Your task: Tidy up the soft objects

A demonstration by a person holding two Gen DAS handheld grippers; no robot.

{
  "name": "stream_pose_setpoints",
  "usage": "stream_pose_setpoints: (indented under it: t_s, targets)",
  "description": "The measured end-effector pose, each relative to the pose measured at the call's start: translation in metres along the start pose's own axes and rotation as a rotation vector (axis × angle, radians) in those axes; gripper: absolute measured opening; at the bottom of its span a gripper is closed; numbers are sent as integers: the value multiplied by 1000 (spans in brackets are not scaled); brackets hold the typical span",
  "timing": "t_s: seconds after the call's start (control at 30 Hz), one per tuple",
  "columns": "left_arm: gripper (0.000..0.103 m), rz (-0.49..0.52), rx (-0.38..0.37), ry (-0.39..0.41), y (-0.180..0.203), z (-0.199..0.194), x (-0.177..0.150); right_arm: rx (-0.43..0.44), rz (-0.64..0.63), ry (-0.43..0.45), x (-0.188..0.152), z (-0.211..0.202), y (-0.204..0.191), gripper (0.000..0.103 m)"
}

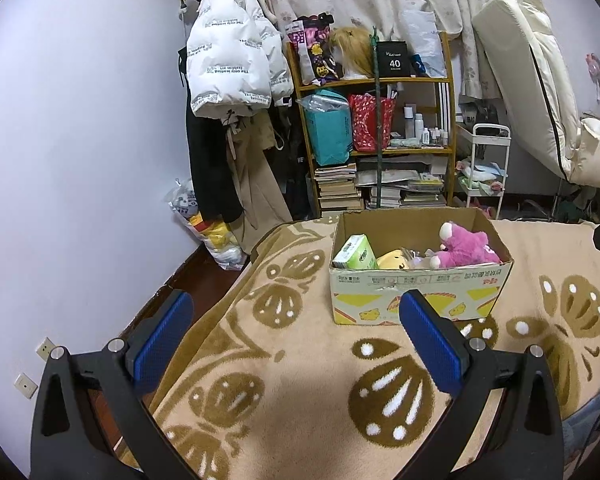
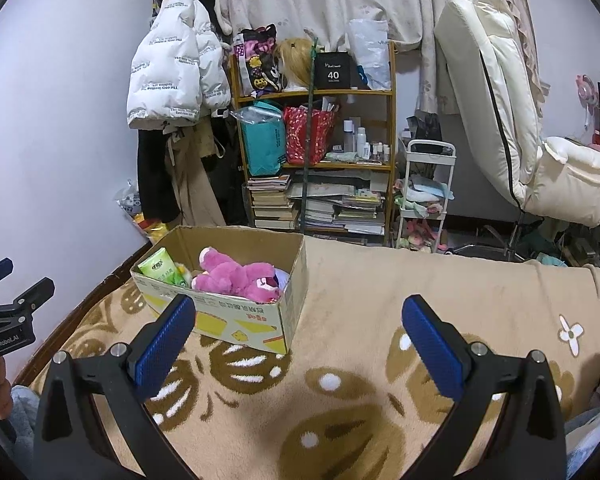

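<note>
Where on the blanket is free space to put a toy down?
Bare blanket lies right of the cardboard box, and in front of it. The box itself is crowded: pink plush bear, green tissue pack, yellow plush.

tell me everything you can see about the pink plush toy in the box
The pink plush toy is a fuzzy magenta bear with a pale muzzle and paler paws. It lies slumped on its side inside the open cardboard box, near the right end, resting on other soft items, beside a yellow plush. The box sits on the patterned blanket. Neither claw touches it.
</note>
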State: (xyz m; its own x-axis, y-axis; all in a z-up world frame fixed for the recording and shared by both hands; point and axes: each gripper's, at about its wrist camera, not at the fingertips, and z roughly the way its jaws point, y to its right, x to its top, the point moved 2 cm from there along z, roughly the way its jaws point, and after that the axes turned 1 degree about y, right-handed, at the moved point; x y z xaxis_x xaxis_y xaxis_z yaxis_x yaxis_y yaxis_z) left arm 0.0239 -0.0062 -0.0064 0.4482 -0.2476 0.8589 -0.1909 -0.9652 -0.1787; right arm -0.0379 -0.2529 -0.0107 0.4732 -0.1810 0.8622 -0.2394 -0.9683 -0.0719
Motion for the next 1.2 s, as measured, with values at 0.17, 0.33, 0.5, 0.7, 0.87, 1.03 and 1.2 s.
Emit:
stream_pose_setpoints:
  t_s: [0.17, 0.33, 0.5, 0.7, 0.87, 1.03, 1.2]
  targets:
    - [101, 0, 2, 2, 1, 1, 0, 3, 1, 0, -2, 1, 0, 103]
    - [101, -8, 8, 6, 0, 4, -3, 3, 2, 1, -2, 2, 0, 103]
    - [101, -5, 16, 7, 0, 4, -3, 4, 2, -1, -2, 2, 1, 103]
    - [101, -2, 18, 10, 0, 5, -3, 6, 2, 0, -1, 1, 1, 103]
    - [101, -6, 14, 6, 1, 4, -3, 5, 3, -2, -1, 1, 0, 103]
    - [101, 3, 19, 1, -1, 6, -5, 7, 3, -6, -5, 4, 1, 103]
    - [101, 4, 21, 3, 0, 6, -5, 7, 5, -5, -5, 4, 0, 103]
